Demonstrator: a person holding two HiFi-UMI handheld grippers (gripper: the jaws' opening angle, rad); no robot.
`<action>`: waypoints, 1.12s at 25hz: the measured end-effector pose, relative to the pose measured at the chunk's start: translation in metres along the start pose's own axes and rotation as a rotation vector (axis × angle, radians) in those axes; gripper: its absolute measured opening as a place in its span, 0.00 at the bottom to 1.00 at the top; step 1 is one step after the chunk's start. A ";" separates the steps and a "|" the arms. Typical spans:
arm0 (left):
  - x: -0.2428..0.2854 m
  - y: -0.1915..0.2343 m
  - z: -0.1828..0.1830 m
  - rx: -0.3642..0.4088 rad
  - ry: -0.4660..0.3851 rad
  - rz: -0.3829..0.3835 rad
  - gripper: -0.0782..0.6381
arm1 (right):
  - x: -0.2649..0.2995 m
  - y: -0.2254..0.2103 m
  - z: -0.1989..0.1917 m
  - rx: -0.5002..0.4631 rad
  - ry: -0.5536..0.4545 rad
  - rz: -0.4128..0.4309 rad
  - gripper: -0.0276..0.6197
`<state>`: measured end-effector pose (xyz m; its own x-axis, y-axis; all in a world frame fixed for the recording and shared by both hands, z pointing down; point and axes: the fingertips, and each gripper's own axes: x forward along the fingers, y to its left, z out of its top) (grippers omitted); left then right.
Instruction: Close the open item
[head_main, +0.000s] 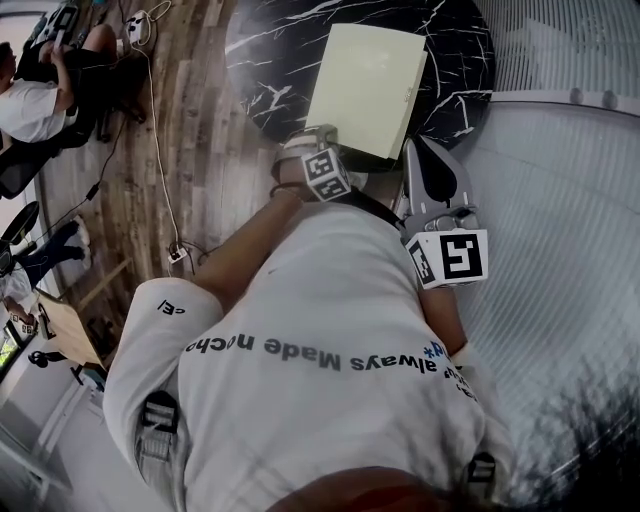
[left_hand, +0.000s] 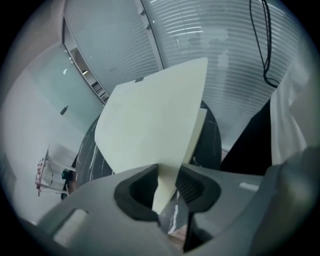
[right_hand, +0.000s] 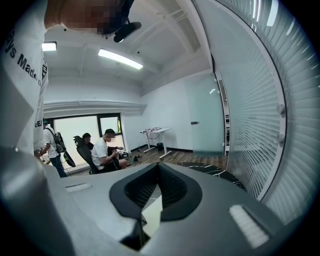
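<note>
Your left gripper (left_hand: 167, 186) has its fingers partly apart, and the near corner of the cream folder (left_hand: 150, 125) runs down between them. The board lies close against the ribbed pad (left_hand: 194, 184) on the right of that view. A dark gap shows between it and the other pad (left_hand: 131, 192), so the fingers sit around the folder's edge without pinching it. Beyond the fingertips the cover rises up and away from you, tilted. A second cream layer shows just behind its right edge. The black marble table (left_hand: 90, 150) lies under and behind the folder.

In the head view, the folder (head_main: 365, 90) rests on the near part of the round table (head_main: 460, 60), straight ahead of your left gripper (head_main: 305, 145). The fingertips of that gripper are hidden at the folder's near left corner, and only the back of it shows.

Your right gripper (right_hand: 159, 167) has its fingertips closed together and holds nothing. Lower down, a slit between the pads lets a pale patch show through, and I cannot tell what that patch is. In the head view this gripper (head_main: 417, 148) lies just beside the folder's near right corner, with the folder to the left of its fingertips. I cannot tell whether the tips touch the folder.
</note>
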<state>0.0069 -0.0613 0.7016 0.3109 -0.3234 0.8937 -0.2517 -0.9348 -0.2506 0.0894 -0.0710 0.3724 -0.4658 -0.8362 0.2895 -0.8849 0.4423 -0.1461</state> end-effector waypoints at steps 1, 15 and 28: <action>0.003 -0.002 0.002 0.018 0.010 -0.012 0.25 | -0.001 -0.003 -0.003 0.006 0.005 -0.006 0.04; 0.026 -0.019 0.006 0.137 0.080 -0.085 0.27 | 0.026 -0.065 -0.096 0.049 0.189 -0.103 0.04; 0.027 -0.022 0.006 0.199 0.110 -0.172 0.27 | 0.137 -0.148 -0.271 -0.068 0.603 -0.192 0.05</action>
<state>0.0264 -0.0504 0.7294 0.2296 -0.1501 0.9617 -0.0154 -0.9885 -0.1506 0.1578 -0.1632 0.6900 -0.1958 -0.5822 0.7891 -0.9407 0.3388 0.0166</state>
